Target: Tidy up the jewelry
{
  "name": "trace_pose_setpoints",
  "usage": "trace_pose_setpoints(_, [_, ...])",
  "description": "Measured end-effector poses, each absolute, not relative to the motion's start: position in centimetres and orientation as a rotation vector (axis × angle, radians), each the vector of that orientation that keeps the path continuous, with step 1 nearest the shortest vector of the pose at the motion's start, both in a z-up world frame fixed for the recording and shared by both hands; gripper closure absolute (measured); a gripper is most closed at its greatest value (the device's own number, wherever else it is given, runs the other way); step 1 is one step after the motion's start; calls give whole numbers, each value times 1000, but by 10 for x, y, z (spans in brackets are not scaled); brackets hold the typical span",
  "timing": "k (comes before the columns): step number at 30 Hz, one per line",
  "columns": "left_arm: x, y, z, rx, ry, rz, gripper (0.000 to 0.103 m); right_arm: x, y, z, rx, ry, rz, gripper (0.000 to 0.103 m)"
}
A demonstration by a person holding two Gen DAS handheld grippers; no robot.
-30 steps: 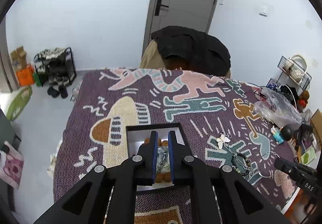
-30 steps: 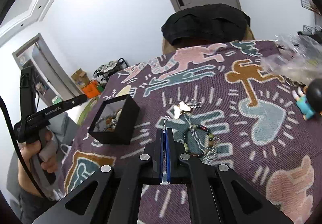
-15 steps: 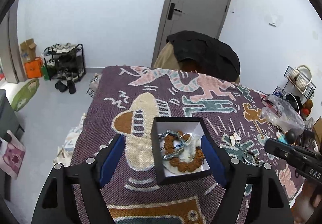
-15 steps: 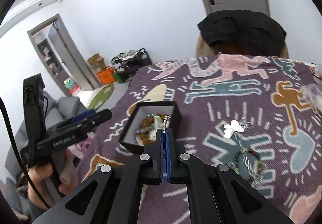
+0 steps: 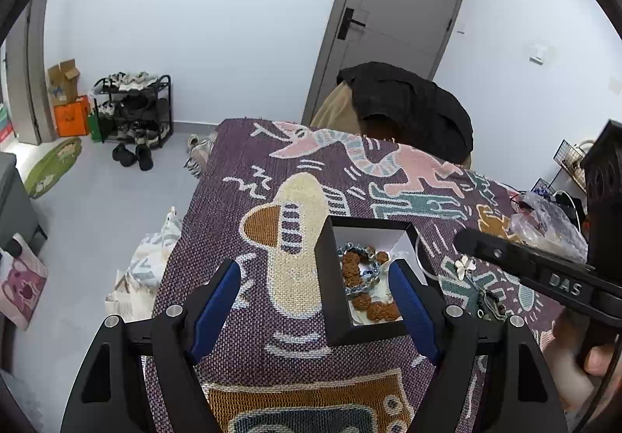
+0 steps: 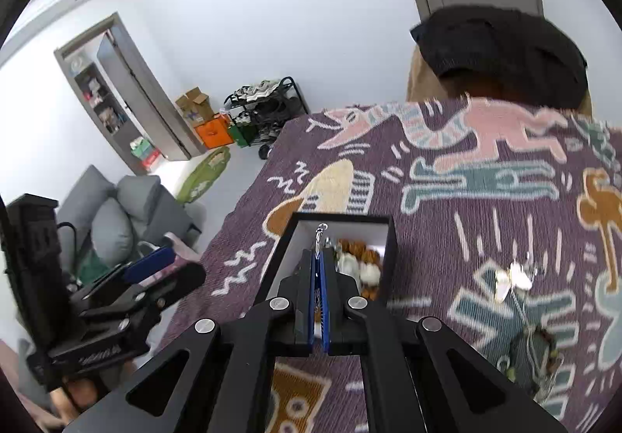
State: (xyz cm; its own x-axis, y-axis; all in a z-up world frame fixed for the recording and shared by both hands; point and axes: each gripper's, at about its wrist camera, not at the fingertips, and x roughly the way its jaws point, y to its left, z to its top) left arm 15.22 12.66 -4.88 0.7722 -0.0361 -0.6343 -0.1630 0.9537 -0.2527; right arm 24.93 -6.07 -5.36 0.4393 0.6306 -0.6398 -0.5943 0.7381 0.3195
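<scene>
A black jewelry box with a white lining holds a brown bead bracelet and a blue-grey bead bracelet. It also shows in the right wrist view. My left gripper is open and empty; its right finger is over the box. My right gripper is shut on a thin silver chain and holds it over the box. More jewelry, with a white butterfly piece, lies on the cloth to the right.
The table carries a purple patterned cloth. A chair with a dark jacket stands at the far side. A clear plastic bag lies at the right edge. The right tool's body reaches in from the right.
My left gripper opened and drew back and left from the box. My right gripper carried the chain leftward from the jewelry pile to above the box.
</scene>
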Motion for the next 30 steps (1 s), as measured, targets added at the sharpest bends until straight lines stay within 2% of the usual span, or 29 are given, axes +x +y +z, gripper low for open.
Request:
trace_pose_setpoints(2, [151,127,-49,-310,687,65,24,250,-56,-54,36,822,760,79])
trace_pose_setpoints(3, [150,126,-49,-311,686,64,24,252,-56,-57,41,843,762,56])
trace_pose_setpoints(4, [150,125,-49,-310,684,62,24,252,-58,-58,52,842,762,50])
trace_pose_setpoints(24, [161,62,-46,-250,697,-32,24,230,-192,-78,259,834,624,50])
trace_pose_setpoints(30, [165,37,-46,-222,712,-59,24,226,-223,-85,314,820,602,42])
